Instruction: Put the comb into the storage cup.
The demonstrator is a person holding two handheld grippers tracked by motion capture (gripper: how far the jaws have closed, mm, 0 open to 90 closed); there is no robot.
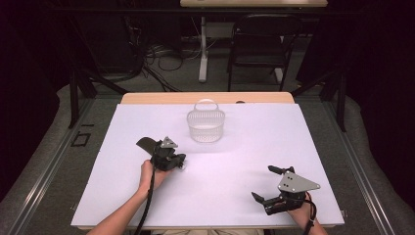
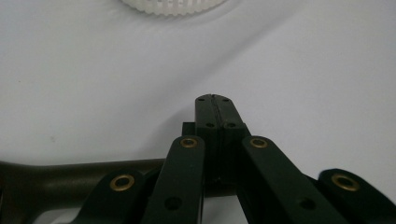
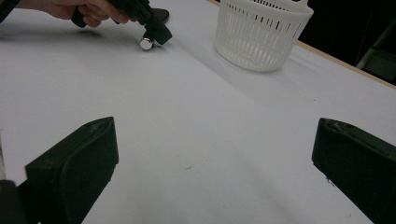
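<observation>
Silver knob (image 3: 146,43) beneath the pressed-together left tool (image 3: 156,32) shows in the right gripper view; right tool (image 1: 266,183) spread.

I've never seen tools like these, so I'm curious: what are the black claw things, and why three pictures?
A person's hands hold two black grippers, like big tweezers. One camera looks down from above, and a small one rides on each gripper. On the white table sheet stands a white slotted plastic basket. The left gripper has its jaws shut. A dark olive bar and a shiny silver knob are close by it; I cannot tell if it grips them. The right gripper is open and holds nothing.
</observation>
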